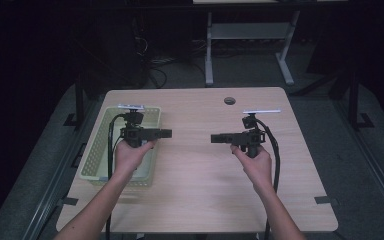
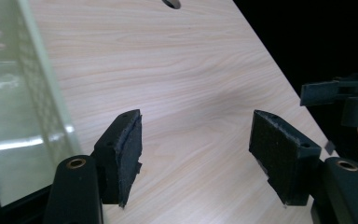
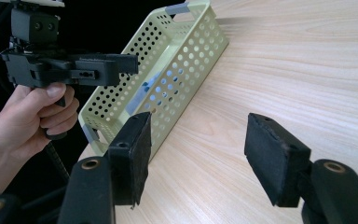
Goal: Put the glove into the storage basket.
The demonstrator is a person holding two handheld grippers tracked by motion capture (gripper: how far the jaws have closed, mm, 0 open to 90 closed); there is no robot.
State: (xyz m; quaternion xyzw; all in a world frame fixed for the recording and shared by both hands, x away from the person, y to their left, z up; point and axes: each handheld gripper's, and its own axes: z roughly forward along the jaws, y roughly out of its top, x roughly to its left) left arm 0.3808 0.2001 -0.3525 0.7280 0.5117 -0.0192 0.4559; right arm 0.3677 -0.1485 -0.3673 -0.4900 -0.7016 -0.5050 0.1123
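Left tongs (image 1: 166,133) held level over the inner rim of a pale green perforated plastic basket (image 1: 96,150), pointing toward counter centre, black padded jaws wide apart, nothing between them, only bare wood seen through the gap in the left gripper view. Right tongs (image 1: 216,138) level over the middle of the counter, pointing back at the left pair, jaws likewise wide apart and holding nothing. Tips of the two facing each other, apart, nothing gripped or touched. Left hand (image 1: 130,152) and right hand (image 1: 254,161) wrapped round the handles, forearms in from the near edge.

Outward: basket lying along the left edge of the light wood-grain counter (image 1: 200,200), long side toward the tongs, just beside the left pair. Inside of basket looks empty as far as the right gripper view shows through the holes; bottom partly hidden, can't tell for sure. Round cable hole (image 1: 229,100) near the far edge. Dark floor and a grey table frame (image 1: 250,35) beyond.

Progress, judged: at or near a rest pose, no item in hand. Basket untouched by either pair at this moment. Any grasp or move of the basket still to do.
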